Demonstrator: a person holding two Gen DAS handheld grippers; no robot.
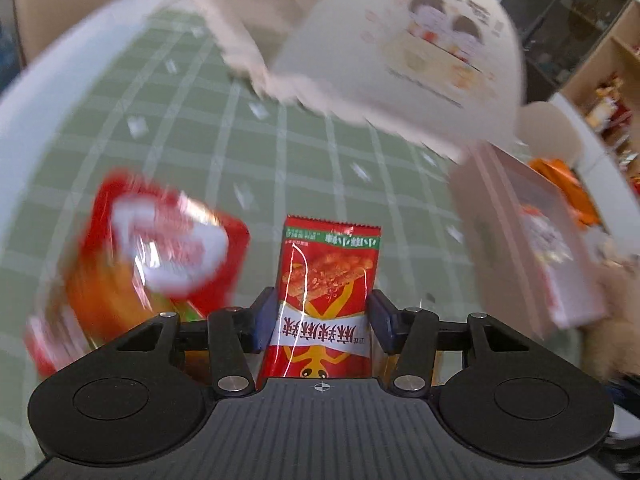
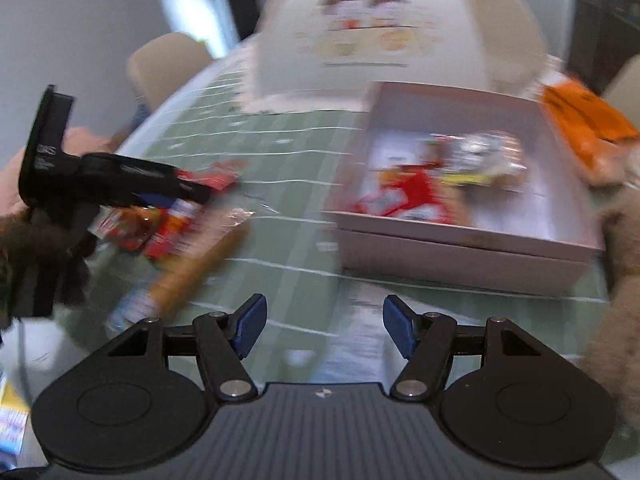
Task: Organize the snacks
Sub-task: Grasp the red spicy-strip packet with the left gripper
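Now your left gripper (image 1: 322, 318) clamps the red snack packet (image 1: 326, 288); your right gripper (image 2: 323, 328) gapes empty, pink box (image 2: 460, 248) ahead, loose snacks (image 2: 160, 232) leftward.

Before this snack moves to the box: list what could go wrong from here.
1. The left gripper has the red snack packet between its pads only near the packet's lower part; the slick wrapper might slip or swing.
2. The large white carton stands close by the pink box; a hasty carry could bump it.
3. The right gripper is open and empty beside loose snacks; it might scatter them.
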